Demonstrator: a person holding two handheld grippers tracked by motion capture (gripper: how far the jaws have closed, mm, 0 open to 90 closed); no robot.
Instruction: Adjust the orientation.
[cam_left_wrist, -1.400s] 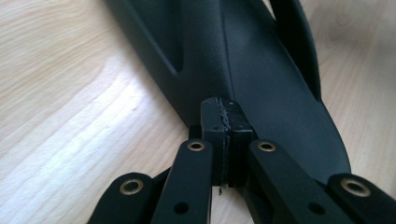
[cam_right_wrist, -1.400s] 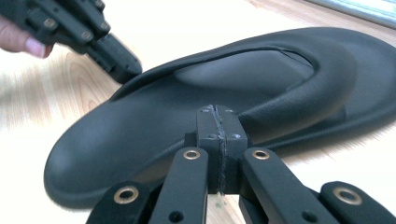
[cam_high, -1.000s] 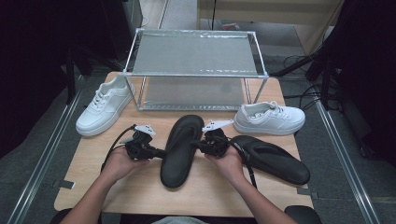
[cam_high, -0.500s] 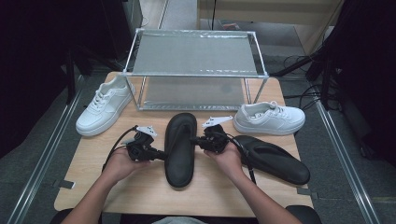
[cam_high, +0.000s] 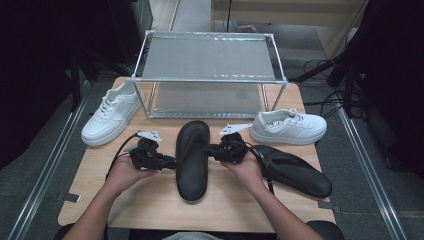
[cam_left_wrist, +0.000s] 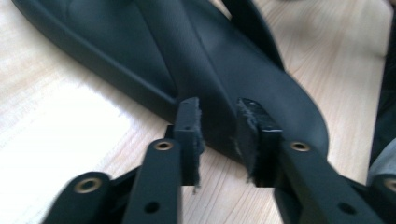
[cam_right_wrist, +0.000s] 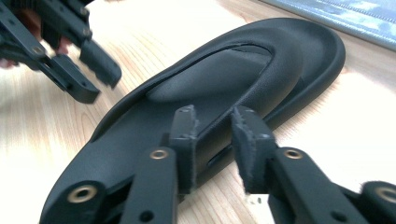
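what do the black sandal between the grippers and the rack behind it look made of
Sandal: looks like moulded foam or rubber, one piece, matte black with a soft dull sheen and rounded raised rim; which of the two can't be told. Rack: thin shiny metal tube frame, seemingly steel or aluminium, with grey, finely textured shelf panels, possibly mesh or sheet.

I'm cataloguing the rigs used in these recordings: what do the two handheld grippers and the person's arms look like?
Both the left gripper and the right gripper are black, each topped by a grey three-cornered plate and trailing a black cable. Their jaws are flat black bars with brass-coloured rivets, ending in black pads with frayed edges. The forearms are bare, with no sleeves in view.
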